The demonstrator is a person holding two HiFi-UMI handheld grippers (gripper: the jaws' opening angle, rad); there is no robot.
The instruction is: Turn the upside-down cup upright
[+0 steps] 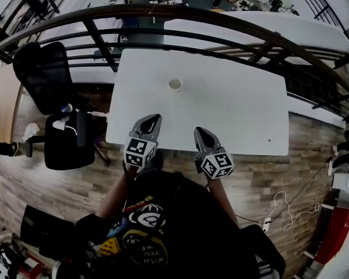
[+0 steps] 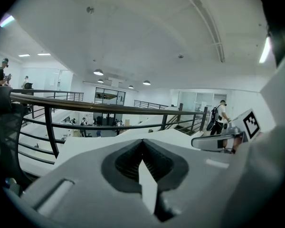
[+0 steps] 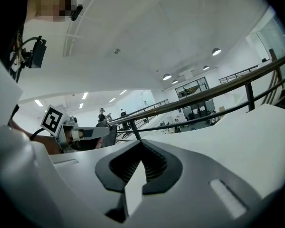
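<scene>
Nearest, over the near edge of the white rectangular table (image 1: 238, 112), the left grey gripper (image 1: 153, 121) and right grey gripper (image 1: 199, 133) hover side by side, each with its jaws pressed fully together and holding nothing. Farther on, well apart from both, the small pale round cup (image 1: 175, 84) stands alone mid-table. Beyond curves a dark metal railing (image 1: 221, 17).

Bright, even indoor light, which we trace to round ceiling lamps (image 2: 98, 72) and strip lights (image 3: 38, 102). Head view: the white table (image 1: 232, 109) is nearly blown out and the pale cup (image 1: 175, 84) barely separates from it. Floor (image 1: 58, 179) darker, shadows soft. Heavy fisheye: the railing (image 1: 163, 13) bows, corners vignette black. In both gripper views we find the near foreground soft, the far hall sharper.
</scene>
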